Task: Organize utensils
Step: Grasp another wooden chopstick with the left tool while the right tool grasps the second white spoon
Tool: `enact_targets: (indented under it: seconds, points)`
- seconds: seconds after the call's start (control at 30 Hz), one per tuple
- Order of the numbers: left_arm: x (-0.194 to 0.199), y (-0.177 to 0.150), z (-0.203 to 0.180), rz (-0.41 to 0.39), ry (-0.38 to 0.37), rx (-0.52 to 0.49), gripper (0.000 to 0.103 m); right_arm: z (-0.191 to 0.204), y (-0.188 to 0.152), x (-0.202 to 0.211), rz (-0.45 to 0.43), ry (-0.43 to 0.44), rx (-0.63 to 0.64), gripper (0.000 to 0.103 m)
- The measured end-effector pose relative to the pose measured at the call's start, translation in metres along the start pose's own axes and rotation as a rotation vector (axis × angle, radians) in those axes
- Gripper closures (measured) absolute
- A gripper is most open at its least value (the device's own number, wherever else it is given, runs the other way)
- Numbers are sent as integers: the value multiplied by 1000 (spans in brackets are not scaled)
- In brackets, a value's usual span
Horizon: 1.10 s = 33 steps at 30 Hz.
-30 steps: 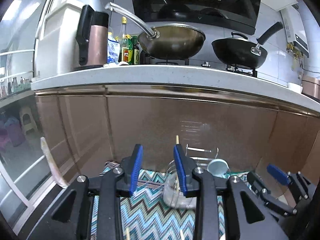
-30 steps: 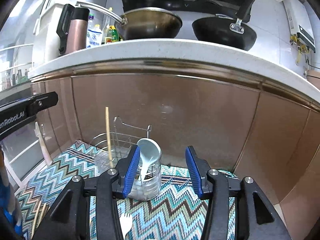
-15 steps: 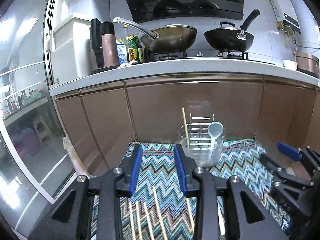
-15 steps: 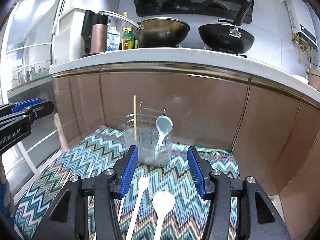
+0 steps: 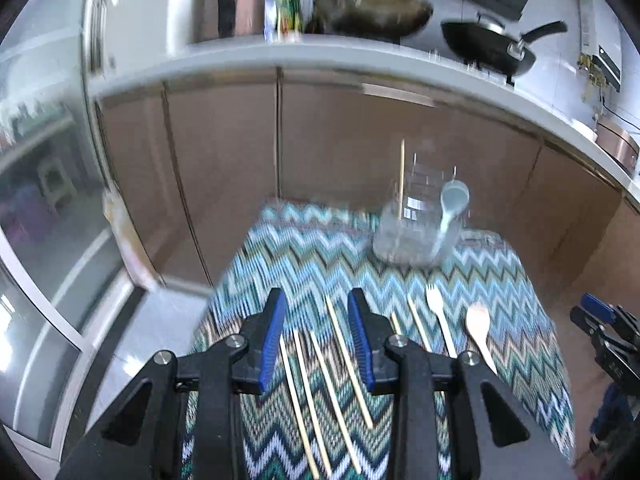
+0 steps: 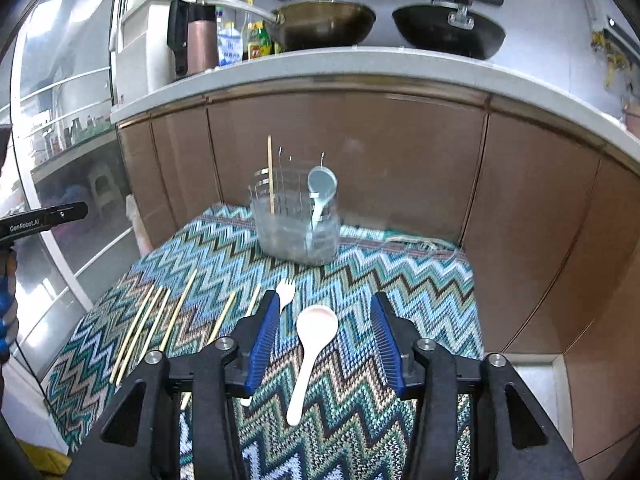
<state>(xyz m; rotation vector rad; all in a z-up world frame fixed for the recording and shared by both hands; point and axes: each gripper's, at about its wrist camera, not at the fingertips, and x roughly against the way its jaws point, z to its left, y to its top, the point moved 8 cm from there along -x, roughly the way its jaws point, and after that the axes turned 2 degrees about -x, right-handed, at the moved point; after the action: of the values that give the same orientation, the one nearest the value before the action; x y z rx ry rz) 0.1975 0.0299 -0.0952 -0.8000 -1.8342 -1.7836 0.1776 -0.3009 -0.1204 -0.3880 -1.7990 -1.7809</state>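
Left tool (image 5: pixel 316 336) hangs half open over loose chopsticks (image 5: pixel 348 360), holding nothing. Right tool (image 6: pixel 324 344) is closing, pink spoon (image 6: pixel 314 344) lying untouched between its jaws on the zigzag cloth (image 6: pixel 400 280).

Ahead of me: brown cabinet doors (image 6: pixel 344 152) under white countertop (image 6: pixel 360 64). On top I see brass wok (image 6: pixel 324 24), black pan (image 6: pixel 448 34) to its right, copper-coloured flask (image 6: pixel 198 40) with black handle, bottles (image 6: pixel 252 38) between flask and wok. Zigzag cloth (image 6: pixel 400 280) below me. Glass door (image 5: pixel 48 216) at left.
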Motion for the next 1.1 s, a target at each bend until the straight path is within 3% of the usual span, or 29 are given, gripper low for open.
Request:
enact_targets:
  seconds: [0.13,0.27,0.33,0.4,0.83,1.1]
  points:
    - [-37,-19,16,139,-43,34,73,-8,-13,-24,70,53,-20,62]
    - [-79,-45,14,307,-143,94,73,-17,-26,-56,150,95,-45,65]
    - [-96,-55,9,371,-174,108,81,-21,-33,-72,191,115,-57,68]
    - [-110,-60,7,417,-175,118,81,-25,-38,-87,226,126,-66,69]
    - [-171,-74,27,574,-93,179,91,-36,-48,-135,315,178,-69,70]
    - [-187,-81,28,638,-70,178,91,-31,-51,-162,418,286,-92,70]
